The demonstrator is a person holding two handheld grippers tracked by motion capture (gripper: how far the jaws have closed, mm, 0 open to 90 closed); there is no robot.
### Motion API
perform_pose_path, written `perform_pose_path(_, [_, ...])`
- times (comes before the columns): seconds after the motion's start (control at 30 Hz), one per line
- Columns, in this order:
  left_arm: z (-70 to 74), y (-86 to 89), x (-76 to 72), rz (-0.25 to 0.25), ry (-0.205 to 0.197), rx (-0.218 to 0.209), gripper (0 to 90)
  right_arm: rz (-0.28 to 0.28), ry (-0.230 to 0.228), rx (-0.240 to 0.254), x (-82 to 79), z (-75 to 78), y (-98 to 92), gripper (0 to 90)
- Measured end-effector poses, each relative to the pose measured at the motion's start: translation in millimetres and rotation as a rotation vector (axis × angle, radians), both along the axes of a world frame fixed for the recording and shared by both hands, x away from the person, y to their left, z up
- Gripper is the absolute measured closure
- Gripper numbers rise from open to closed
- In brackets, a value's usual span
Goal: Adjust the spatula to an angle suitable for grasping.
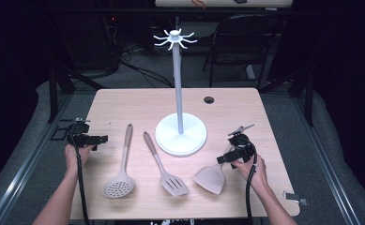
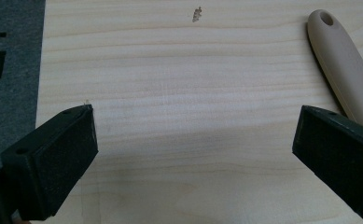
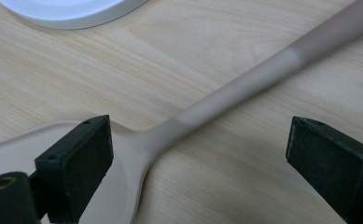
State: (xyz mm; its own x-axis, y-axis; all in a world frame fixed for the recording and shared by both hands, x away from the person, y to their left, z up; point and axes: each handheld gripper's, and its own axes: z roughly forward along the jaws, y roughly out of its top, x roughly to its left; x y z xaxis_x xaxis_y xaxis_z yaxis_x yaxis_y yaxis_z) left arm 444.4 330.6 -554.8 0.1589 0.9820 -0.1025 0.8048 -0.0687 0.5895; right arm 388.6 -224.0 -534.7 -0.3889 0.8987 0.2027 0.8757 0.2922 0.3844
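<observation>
Right gripper (image 1: 228, 154), lower right in the high view, stands released with its black foam-faced jaws wide apart astride the neck of the solid spatula (image 3: 216, 100), touching nothing. Beneath lies the pale wood-grain desk (image 1: 124, 101), a rounded rectangle with a small dark grommet hole (image 1: 209, 100) near the far edge. At centre rises the white utensil stand (image 1: 180, 136): a round disc base, slim pole and a crown of curled hooks. Smooth matte beige, the solid spatula has a flat blade and tapered handle. Left of it lie the slotted turner (image 1: 163, 168) and round perforated skimmer (image 1: 121, 168). Left gripper (image 2: 193, 149) is released too, over bare wood.
</observation>
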Motion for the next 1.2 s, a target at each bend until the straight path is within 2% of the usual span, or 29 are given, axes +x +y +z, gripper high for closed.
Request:
perform_pose_path(0.07, [-0.5, -0.3, 0.1, -0.002, 0.003, 0.001, 0.0, -0.005, 0.007, -0.011, 3.2, -2.1, 2.5, 9.5])
perform_pose_path(0.13, [-1.0, -0.4, 0.1, -0.004, 0.012, 0.001, 0.0, -0.017, 0.011, -0.044, 6.1, -3.8, 3.8, 12.2])
perform_pose_path(0.4, [-1.9, -1.6, 0.2, -0.008, 0.015, 0.011, 0.0, -0.037, 0.013, -0.073, 11.5, -6.8, 4.5, 17.2])
perform_pose_path(0.7, [-2.7, -2.1, 0.5, -0.017, 0.02, 0.014, 0.0, -0.041, 0.014, -0.115, 16.5, -12.2, 13.2, 28.0])
perform_pose_path(0.77, [-3.0, -2.0, 0.6, -0.017, 0.019, 0.016, 0.0, -0.029, 0.014, -0.109, 16.3, -12.0, 14.3, 32.2])
perform_pose_path(0.87, [-3.2, -1.7, 0.3, -0.018, 0.018, 0.014, 0.0, -0.02, 0.023, -0.119, 16.5, -11.2, 14.5, 33.2])
perform_pose_path(0.97, [-2.5, -1.8, 0.1, -0.026, 0.014, 0.015, 0.0, -0.037, 0.025, -0.089, 15.9, -12.9, 13.6, 35.7])
perform_pose_path(1.2, [-1.9, -2.4, -0.1, -0.033, 0.013, 0.016, 0.0, -0.039, 0.033, -0.084, 15.8, -12.8, 13.8, 38.0])
